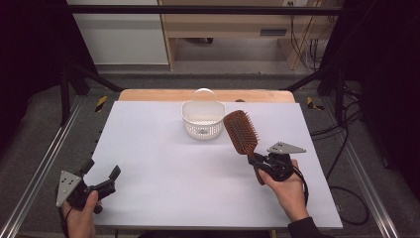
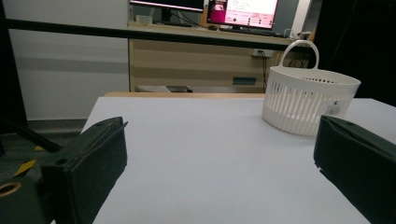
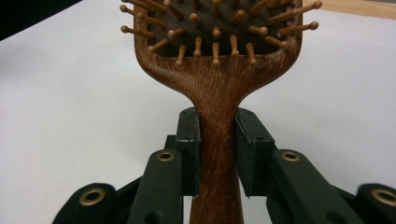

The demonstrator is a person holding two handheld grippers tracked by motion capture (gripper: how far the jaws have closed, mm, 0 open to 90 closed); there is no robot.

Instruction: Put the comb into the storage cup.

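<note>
Right gripper [image 1: 258, 162] pinches the stiff, light wooden brush [image 1: 241, 132] at its narrow neck, just right of the basket [image 1: 202, 119], a sound hold, while the left gripper [image 1: 101, 179] gapes idle.

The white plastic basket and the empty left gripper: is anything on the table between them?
No. In the high view, just bare white tabletop lies between the white slotted plastic basket and the open left gripper; the left gripper view agrees.
</note>
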